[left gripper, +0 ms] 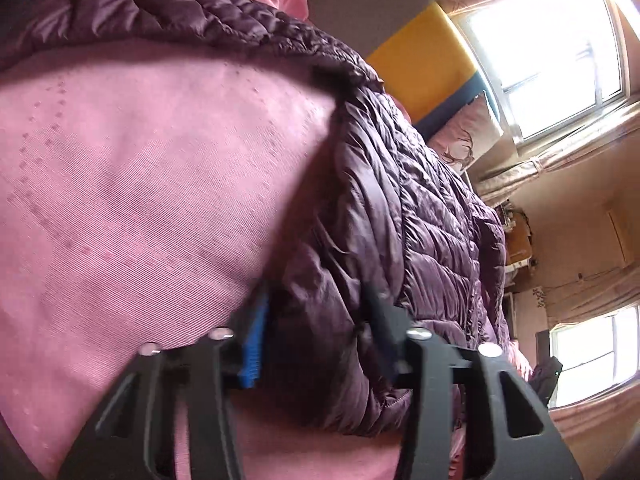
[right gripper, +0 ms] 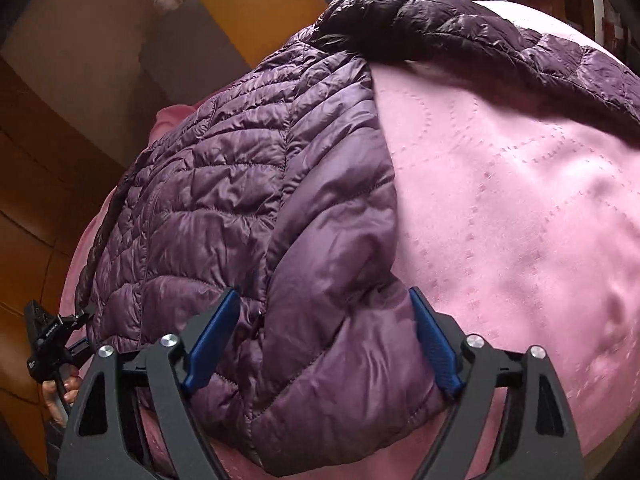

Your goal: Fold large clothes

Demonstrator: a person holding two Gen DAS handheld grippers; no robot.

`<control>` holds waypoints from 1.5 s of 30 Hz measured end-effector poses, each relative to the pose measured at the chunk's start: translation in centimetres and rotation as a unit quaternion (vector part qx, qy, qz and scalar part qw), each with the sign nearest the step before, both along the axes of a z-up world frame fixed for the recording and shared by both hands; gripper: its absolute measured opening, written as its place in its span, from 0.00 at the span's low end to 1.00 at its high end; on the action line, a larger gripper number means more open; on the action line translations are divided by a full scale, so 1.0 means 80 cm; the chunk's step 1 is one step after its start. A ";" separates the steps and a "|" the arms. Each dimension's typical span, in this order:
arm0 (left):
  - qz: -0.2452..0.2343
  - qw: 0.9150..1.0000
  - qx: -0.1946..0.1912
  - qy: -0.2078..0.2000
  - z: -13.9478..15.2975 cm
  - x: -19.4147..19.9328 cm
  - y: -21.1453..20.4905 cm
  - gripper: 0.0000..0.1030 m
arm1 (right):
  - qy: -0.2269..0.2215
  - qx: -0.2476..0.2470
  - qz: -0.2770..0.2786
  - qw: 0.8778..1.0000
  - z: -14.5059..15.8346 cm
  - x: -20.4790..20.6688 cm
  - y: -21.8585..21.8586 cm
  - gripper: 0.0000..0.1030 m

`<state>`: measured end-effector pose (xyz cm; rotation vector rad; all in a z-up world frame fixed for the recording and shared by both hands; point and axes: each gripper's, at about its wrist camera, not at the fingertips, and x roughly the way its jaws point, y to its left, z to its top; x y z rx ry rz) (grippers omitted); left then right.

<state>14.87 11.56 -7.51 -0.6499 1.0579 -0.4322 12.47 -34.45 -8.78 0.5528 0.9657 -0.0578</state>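
A quilted dark purple jacket (left gripper: 400, 200) lies spread on a pink bed cover (left gripper: 140, 180). In the left wrist view its near corner bulges between the fingers of my left gripper (left gripper: 318, 316), and the blue pad (left gripper: 256, 328) and the black finger press into the fabric. In the right wrist view the jacket (right gripper: 240, 184) lies on the cover (right gripper: 500, 208), one sleeve stretched along the far side. My right gripper (right gripper: 322, 328) stands wide over the jacket's near hem; its blue pads (right gripper: 212, 336) flank the fabric without squeezing it.
A yellow and grey headboard (left gripper: 420, 48) and a pillow (left gripper: 464, 136) lie beyond the jacket, with bright windows (left gripper: 540, 40) and curtains to the right. A hand (right gripper: 60, 392) with the other gripper's body shows at the lower left of the right wrist view, beside brown wood panels (right gripper: 40, 200).
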 end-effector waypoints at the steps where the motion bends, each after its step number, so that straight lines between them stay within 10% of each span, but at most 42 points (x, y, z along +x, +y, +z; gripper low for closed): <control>1: -0.007 1.000 0.003 -0.001 0.003 -0.001 -0.004 0.20 | 0.001 0.004 0.011 1.000 0.001 -0.002 0.003 0.49; 6: -0.026 0.997 0.052 -0.044 0.031 -0.020 -0.019 0.04 | -0.021 -0.045 0.053 0.997 0.043 -0.023 0.013 0.16; 12: -0.032 0.995 0.079 -0.058 0.048 -0.073 0.007 0.03 | -0.035 -0.074 0.094 0.992 0.074 -0.075 0.021 0.13; 26: -0.059 0.986 0.151 0.039 -0.005 -0.195 0.011 0.03 | 0.097 -0.105 0.149 0.978 -0.003 -0.173 0.030 0.12; 29: -0.059 0.985 0.160 -0.004 0.032 -0.185 0.009 0.06 | 0.076 -0.093 0.141 0.983 0.020 -0.173 0.024 0.30; 32: -0.039 0.985 0.160 -0.052 0.060 -0.167 0.015 0.56 | 0.028 -0.099 0.092 0.990 0.044 -0.162 0.001 0.69; 37: -0.034 0.986 0.148 -0.070 0.059 -0.106 -0.006 0.63 | 0.004 -0.087 0.037 0.996 0.037 -0.107 -0.015 0.69; 45: -0.072 0.978 0.188 -0.057 0.026 -0.072 -0.047 0.07 | 0.016 -0.121 0.059 0.991 0.015 -0.087 -0.008 0.11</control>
